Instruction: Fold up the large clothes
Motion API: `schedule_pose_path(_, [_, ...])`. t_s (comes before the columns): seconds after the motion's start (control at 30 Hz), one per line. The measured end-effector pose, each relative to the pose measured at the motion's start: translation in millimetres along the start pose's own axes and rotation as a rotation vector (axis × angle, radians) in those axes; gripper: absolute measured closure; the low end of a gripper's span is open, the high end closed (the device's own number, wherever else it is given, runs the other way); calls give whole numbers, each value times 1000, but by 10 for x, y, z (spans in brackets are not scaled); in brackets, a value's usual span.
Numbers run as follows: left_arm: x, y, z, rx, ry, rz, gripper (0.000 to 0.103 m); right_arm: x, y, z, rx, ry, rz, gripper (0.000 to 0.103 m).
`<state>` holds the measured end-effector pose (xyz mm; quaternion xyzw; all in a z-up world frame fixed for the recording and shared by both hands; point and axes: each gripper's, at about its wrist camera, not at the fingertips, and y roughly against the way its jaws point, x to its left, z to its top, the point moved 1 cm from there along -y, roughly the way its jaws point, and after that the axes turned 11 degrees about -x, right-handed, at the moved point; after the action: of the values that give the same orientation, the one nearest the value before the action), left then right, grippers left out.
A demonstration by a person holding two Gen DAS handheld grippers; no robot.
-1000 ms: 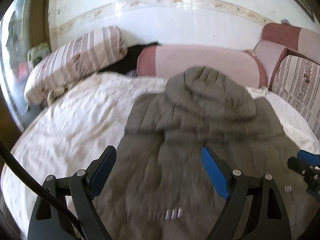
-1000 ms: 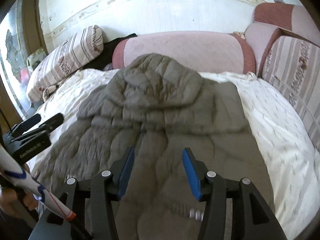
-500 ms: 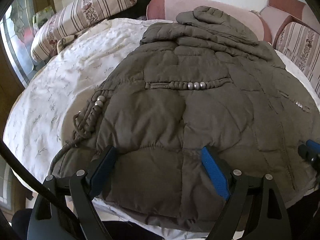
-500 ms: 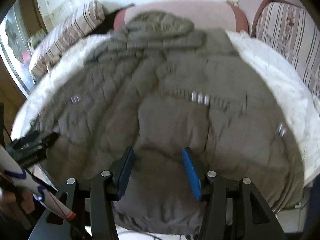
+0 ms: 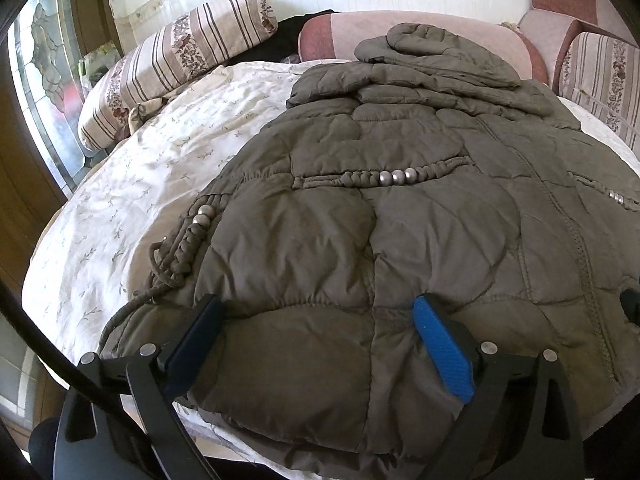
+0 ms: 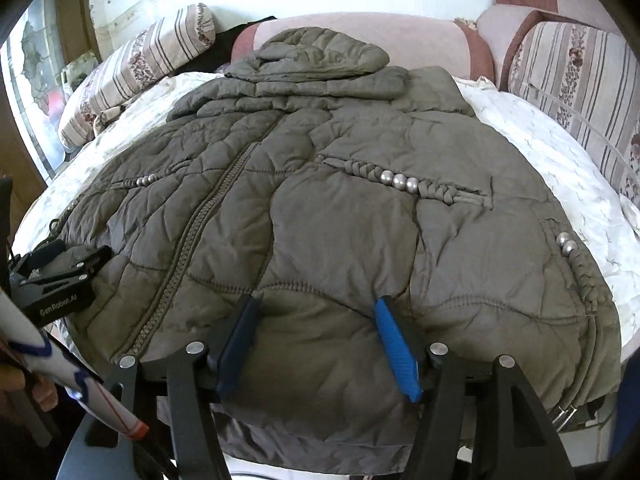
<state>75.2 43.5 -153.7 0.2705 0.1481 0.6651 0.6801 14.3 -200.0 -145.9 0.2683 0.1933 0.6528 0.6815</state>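
A large olive-brown quilted jacket point(image 5: 360, 240) lies spread on the bed, hood at the far end and hem toward me. Its zip point(image 6: 208, 216) runs down the front, and braided cords with silver beads point(image 6: 398, 182) cross it. My left gripper point(image 5: 316, 304) sits low over the hem's left part. Its jaws are opening wide, with puffy fabric bulging between the fingers. My right gripper point(image 6: 316, 302) is over the hem's right part, jaws also opening, fabric between them. The left gripper point(image 6: 60, 268) also shows at the right wrist view's left edge.
A white floral sheet point(image 5: 132, 200) covers the bed. A striped pillow point(image 5: 180, 64) lies far left, a pink bolster point(image 6: 420, 40) behind the hood, striped cushions point(image 6: 580, 80) on the right. A window point(image 5: 44, 92) is left. A hand holding a white stick point(image 6: 60, 380) is near left.
Both grippers came down and forward to the jacket's near hem, so the hem now lies between their fingers. Both pairs of jaws stand wider than before.
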Motion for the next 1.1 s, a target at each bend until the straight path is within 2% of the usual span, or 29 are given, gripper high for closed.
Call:
schedule_pose_path(0.5, [25,3,-38,-35,-6,-14,3,-29,7,-11,-17,-5,-6,31])
schedule_pose_path(0.73, [58,-17,-36,-23,14,-32,3,-63,30,-12,-21,-30,4,28])
schedule_pose_path(0.9, [71,86,7,-9,-7,-60,3,-79,97,17,2,-33,31,27])
schedule_pose_path(0.97, [174,191,51,-13,36,-93,3,-135,213,70,-19,-52,58,27])
schedule_pose_path(1.1, [509,396,143,-42,141,-94,3,-464,506,205,-98,-160,55,27])
